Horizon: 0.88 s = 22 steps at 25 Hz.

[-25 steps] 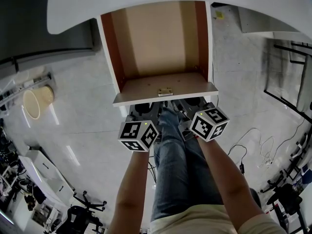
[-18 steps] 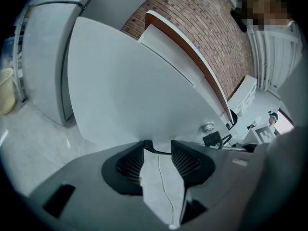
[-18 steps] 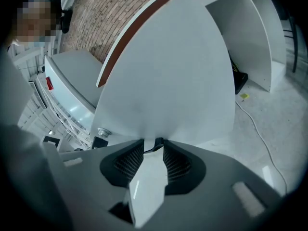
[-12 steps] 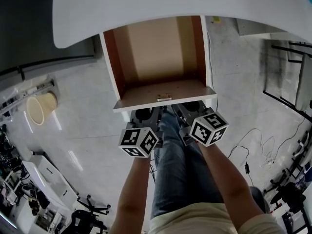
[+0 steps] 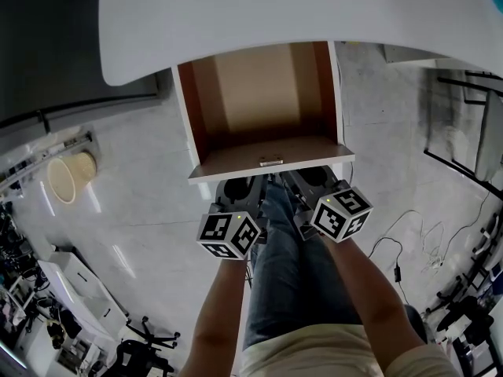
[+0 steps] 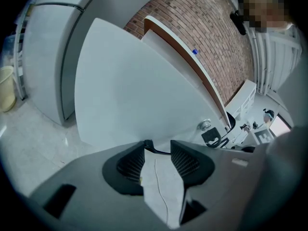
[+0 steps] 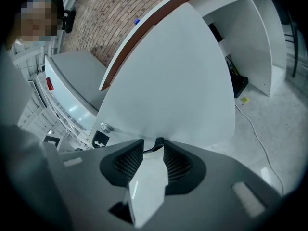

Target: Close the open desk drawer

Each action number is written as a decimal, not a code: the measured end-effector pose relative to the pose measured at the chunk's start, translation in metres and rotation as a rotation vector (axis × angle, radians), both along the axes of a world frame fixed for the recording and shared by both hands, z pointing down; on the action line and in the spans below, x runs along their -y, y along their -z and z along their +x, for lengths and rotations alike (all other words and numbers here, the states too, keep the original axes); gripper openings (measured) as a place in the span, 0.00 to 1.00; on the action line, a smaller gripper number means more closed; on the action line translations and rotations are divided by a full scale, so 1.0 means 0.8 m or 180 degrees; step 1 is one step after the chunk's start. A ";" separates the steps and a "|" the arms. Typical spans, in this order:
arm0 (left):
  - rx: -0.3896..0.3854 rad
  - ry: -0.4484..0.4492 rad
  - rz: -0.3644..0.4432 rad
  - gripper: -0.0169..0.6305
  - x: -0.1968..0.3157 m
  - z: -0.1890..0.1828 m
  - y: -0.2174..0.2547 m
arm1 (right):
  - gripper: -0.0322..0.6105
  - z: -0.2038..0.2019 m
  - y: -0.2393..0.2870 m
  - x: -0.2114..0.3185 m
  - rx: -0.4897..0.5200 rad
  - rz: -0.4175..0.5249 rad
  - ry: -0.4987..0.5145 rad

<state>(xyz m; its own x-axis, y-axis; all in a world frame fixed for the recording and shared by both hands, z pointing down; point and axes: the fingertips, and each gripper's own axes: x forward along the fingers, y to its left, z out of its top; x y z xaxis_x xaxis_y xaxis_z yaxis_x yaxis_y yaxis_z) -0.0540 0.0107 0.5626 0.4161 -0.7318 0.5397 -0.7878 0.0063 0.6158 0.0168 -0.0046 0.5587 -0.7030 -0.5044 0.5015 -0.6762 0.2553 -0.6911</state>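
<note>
The open drawer sticks out from under the white desk top; its brown inside is bare. Its white front panel carries a small lock. Both grippers sit side by side just below and in front of that panel. My left gripper is open, and its view shows the jaws apart with only floor between them. My right gripper is open too, its jaws apart and empty. The panel fills both gripper views, with the lock to one side.
The person's legs stand right under the grippers. A cream waste bin is on the floor at the left, loose cables lie at the right, and chair bases are at the bottom left. A grey cabinet stands left of the desk.
The head view has shifted, so the desk top now covers more of the drawer. Both grippers stay side by side at the drawer front, a little closer under it.
</note>
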 end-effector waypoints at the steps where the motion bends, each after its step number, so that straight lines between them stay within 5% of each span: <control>1: -0.0005 0.0003 0.0002 0.28 0.000 0.000 0.002 | 0.26 0.000 0.003 0.001 -0.0013 0.0009 0.0005; 22: -0.0023 -0.0160 0.0189 0.28 0.072 -0.015 0.028 | 0.26 -0.013 0.024 0.070 0.0070 0.0171 -0.0215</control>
